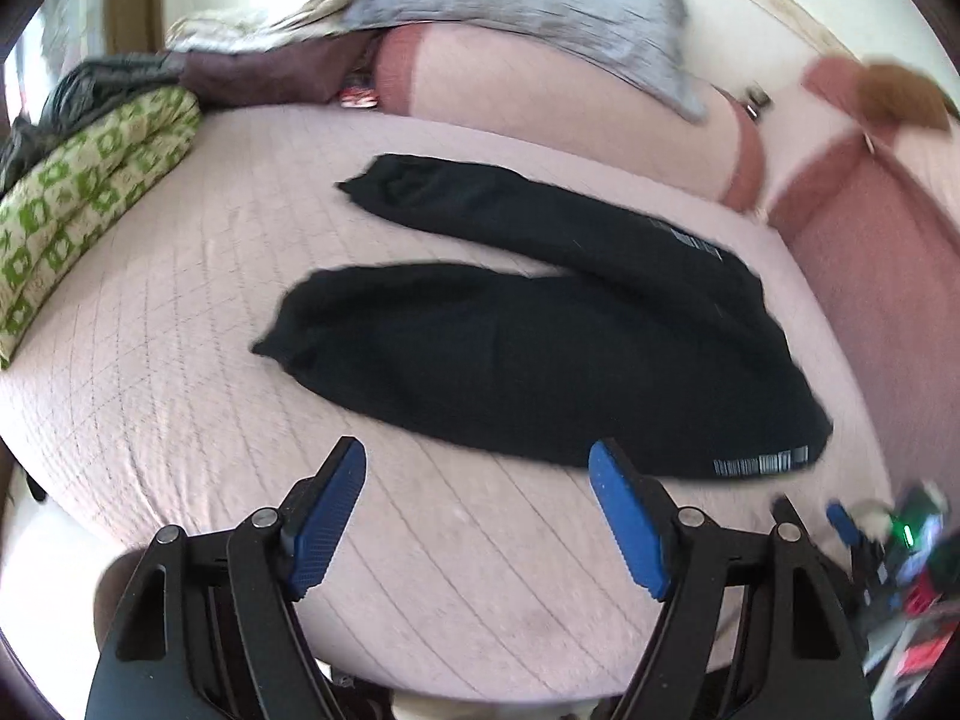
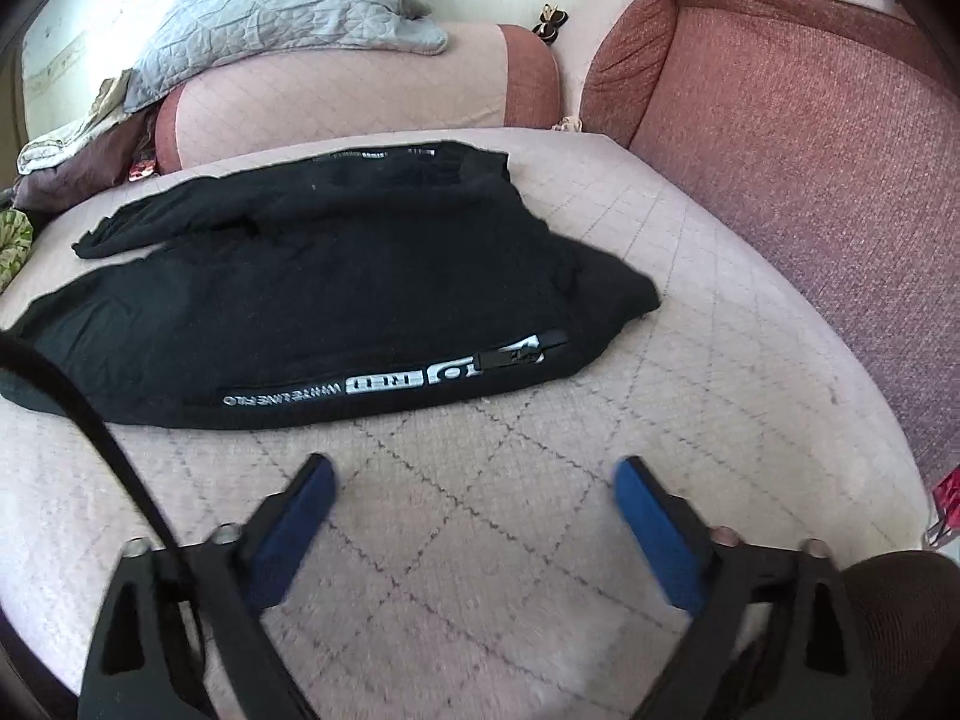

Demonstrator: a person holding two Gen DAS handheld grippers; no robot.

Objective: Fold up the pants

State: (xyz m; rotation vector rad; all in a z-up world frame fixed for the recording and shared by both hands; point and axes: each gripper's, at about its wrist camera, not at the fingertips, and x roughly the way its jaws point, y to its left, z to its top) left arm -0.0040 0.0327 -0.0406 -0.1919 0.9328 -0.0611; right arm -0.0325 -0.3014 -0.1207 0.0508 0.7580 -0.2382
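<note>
Black pants (image 1: 510, 324) lie flat on a pink quilted bed cover (image 1: 198, 396), legs spread apart toward the left, waist at the right. In the right wrist view the pants (image 2: 336, 300) show white lettering and a zipper along the near edge. My left gripper (image 1: 477, 456) is open and empty, just short of the near leg's edge. My right gripper (image 2: 474, 468) is open and empty over bare cover, a little short of the waist end. The right gripper also shows blurred at the lower right of the left wrist view (image 1: 810, 510).
A pink bolster (image 2: 360, 96) with a grey quilted pillow (image 2: 288, 6) on it lies behind the pants. A reddish upholstered cushion (image 2: 798, 180) stands at the right. A green patterned blanket (image 1: 90, 198) and piled clothes (image 1: 240, 66) lie at the left.
</note>
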